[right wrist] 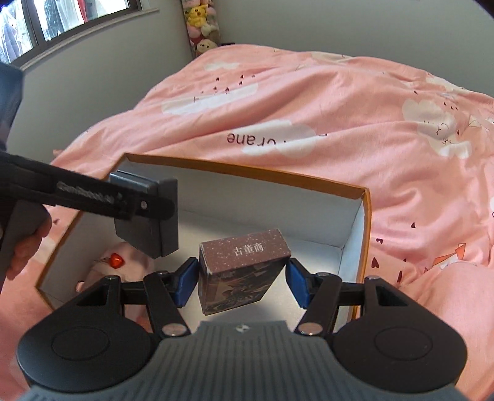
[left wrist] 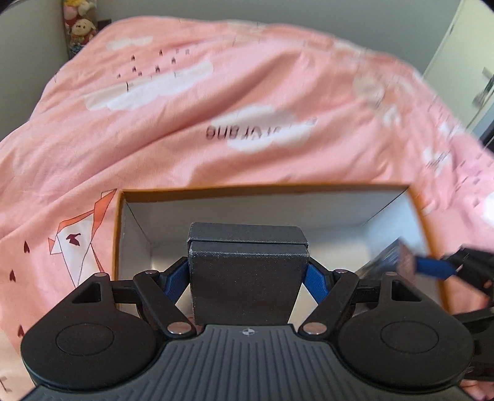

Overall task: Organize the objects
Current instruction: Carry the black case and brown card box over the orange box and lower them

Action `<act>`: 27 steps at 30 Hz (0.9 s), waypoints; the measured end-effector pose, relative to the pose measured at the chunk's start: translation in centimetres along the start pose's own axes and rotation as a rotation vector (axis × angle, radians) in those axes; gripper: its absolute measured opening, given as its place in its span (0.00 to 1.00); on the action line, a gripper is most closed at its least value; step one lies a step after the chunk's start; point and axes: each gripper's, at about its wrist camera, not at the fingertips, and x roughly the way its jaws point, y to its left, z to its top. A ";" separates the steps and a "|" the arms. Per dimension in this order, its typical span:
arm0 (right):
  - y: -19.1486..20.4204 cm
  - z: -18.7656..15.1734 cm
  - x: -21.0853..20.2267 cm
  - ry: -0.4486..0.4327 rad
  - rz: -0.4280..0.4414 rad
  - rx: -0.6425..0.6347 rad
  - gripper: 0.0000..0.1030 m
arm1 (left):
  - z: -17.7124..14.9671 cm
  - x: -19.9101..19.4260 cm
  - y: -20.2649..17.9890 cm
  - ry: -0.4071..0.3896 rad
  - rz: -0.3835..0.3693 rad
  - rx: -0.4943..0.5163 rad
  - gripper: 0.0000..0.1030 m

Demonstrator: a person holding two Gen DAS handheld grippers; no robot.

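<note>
An open cardboard box (right wrist: pixel 366 216) with an orange rim and white inner walls sits on a bed covered by a pink quilt (right wrist: pixel 308 101) printed with white clouds, small hearts and paper cranes. Both claws hang over the box, tilted downward.

The left claw (left wrist: pixel 248 274) is clenched on a dark grey case (left wrist: pixel 247 271), its blue pads pressing on the case's two sides. The right wrist view shows the same grey case (right wrist: pixel 154 216) held above the left part of the box, clear of the floor of the box, with the left claw's black finger (right wrist: pixel 92 197) crossing in front of it and a person's hand (right wrist: pixel 27 246) gripping the handle at the picture's left edge.

The right claw (right wrist: pixel 244 280) holds a brown card box (right wrist: pixel 244 271) printed with white characters on its top face. Its left blue pad touches the card box; the right pad looks just off the side (a narrow gap shows there, though the angle makes it hard to be sure), so I cannot tell how firmly it is clamped. The card box hangs over the middle of the box.

Inside the box, in its near left corner, lies a pink soft toy (right wrist: pixel 129 262) with a shiny red heart (right wrist: pixel 116 260) on it. Plush toys (right wrist: pixel 200 24) are stacked in the far corner of the room, beside a window (right wrist: pixel 46 24).
</note>
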 end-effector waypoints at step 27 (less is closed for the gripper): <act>-1.8 2.9 6.9 0.071 0.081 0.070 0.62 | 0.7 4.9 -0.3 0.013 0.107 0.084 0.90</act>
